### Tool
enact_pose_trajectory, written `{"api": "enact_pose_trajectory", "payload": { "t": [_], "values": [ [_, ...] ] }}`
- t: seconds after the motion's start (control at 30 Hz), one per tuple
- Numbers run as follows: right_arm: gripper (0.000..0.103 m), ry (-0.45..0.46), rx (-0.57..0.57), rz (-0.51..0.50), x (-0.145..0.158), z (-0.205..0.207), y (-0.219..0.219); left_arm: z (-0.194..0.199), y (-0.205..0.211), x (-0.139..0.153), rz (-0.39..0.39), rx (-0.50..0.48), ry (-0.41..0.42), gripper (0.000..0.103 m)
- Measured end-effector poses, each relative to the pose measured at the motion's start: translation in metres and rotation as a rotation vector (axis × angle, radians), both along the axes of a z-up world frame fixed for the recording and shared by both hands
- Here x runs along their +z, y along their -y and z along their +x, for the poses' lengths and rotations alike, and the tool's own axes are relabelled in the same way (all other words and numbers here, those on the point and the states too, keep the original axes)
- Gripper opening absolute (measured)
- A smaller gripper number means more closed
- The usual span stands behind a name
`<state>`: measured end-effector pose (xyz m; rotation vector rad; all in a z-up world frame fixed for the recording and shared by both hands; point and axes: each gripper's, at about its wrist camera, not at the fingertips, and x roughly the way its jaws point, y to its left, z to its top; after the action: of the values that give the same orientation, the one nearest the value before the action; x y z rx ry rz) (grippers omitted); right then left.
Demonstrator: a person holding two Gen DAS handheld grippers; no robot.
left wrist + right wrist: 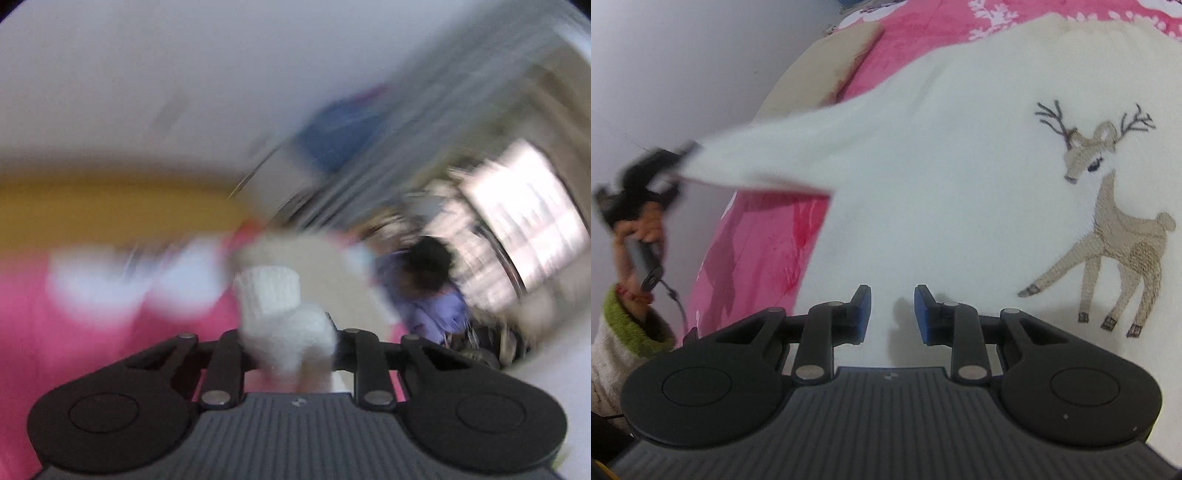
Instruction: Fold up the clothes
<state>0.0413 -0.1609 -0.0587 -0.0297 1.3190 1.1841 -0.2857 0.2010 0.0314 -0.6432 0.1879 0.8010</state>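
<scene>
While the white sweater (942,184) lies spread across the pink blanket (905,48), the step in hand looks like the first sleeve fold. Left gripper (288,332): jaws closed on the ribbed sleeve cuff (267,291), which stands up between them. In the right wrist view the same gripper (646,177) is out past the bed's edge with the sleeve (757,155) stretched taut to it; it is blurred. Right gripper (892,314): blue pads (925,314) parted, nothing between them, hovering just above the sweater body, contact uncertain.

Next move, as judged: carry the cuff inward over the body and lay the sleeve flat, right gripper pinning the body cloth.

Sweater: fuzzy, soft knit, cream-white, tan embroidered deer (1108,229) facing up. Likely to sag and drag when pulled.
</scene>
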Motion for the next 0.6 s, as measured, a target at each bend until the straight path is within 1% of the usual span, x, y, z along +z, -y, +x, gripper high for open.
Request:
{"api": "enact_pose_trajectory", "payload": {
  "t": [0.07, 0.1, 0.13, 0.17, 0.2, 0.23, 0.27, 0.3, 0.33, 0.37, 0.4, 0.43, 0.47, 0.5, 0.53, 0.57, 0.6],
  "values": [
    [0.025, -0.010, -0.006, -0.002, -0.005, 0.003, 0.002, 0.008, 0.047, 0.020, 0.317, -0.072, -0.114, 0.024],
    [0.025, -0.017, -0.010, -0.003, -0.007, 0.005, 0.002, 0.011, 0.061, 0.020, 0.385, -0.090, -0.157, 0.026],
    [0.025, -0.024, -0.013, -0.004, -0.010, 0.007, 0.003, 0.013, 0.072, 0.016, 0.425, -0.103, -0.196, 0.029],
    [0.025, -0.032, -0.016, -0.006, -0.012, 0.008, 0.003, 0.015, 0.074, 0.008, 0.409, -0.103, -0.228, 0.029],
    [0.025, -0.040, -0.019, -0.009, -0.015, 0.010, 0.003, 0.015, 0.068, -0.003, 0.359, -0.087, -0.249, 0.030],
    [0.025, -0.048, -0.021, -0.011, -0.018, 0.011, 0.003, 0.014, 0.058, -0.018, 0.301, -0.052, -0.269, 0.031],
    [0.025, -0.053, -0.019, -0.013, -0.020, 0.011, 0.003, 0.014, 0.045, -0.039, 0.263, -0.011, -0.309, 0.033],
    [0.025, -0.057, -0.018, -0.015, -0.022, 0.012, 0.003, 0.012, 0.030, -0.059, 0.199, 0.030, -0.359, 0.041],
    [0.025, -0.059, -0.015, -0.019, -0.022, 0.012, 0.003, 0.010, 0.013, -0.080, 0.123, 0.070, -0.409, 0.042],
    [0.025, -0.060, -0.012, -0.020, -0.022, 0.012, 0.004, 0.000, -0.001, -0.094, 0.020, 0.097, -0.382, 0.042],
    [0.025, -0.060, -0.008, -0.021, -0.022, 0.011, 0.006, -0.013, -0.014, -0.106, -0.091, 0.120, -0.329, 0.049],
    [0.025, -0.054, -0.003, -0.021, -0.021, 0.011, 0.008, -0.024, -0.021, -0.110, -0.160, 0.152, -0.264, 0.058],
    [0.026, -0.047, 0.001, -0.021, -0.020, 0.011, 0.010, -0.035, -0.024, -0.112, -0.214, 0.187, -0.195, 0.060],
    [0.027, -0.037, 0.004, -0.026, -0.020, 0.011, 0.012, -0.043, -0.028, -0.112, -0.242, 0.209, -0.153, 0.060],
    [0.028, -0.031, 0.002, -0.034, -0.021, 0.011, 0.013, -0.046, -0.031, -0.112, -0.260, 0.225, -0.133, 0.059],
    [0.028, -0.035, -0.005, -0.040, -0.024, 0.012, 0.016, -0.047, -0.034, -0.110, -0.269, 0.241, -0.123, 0.056],
    [0.028, -0.040, -0.012, -0.046, -0.026, 0.013, 0.017, -0.047, -0.034, -0.105, -0.259, 0.252, -0.117, 0.050]
  ]
}}
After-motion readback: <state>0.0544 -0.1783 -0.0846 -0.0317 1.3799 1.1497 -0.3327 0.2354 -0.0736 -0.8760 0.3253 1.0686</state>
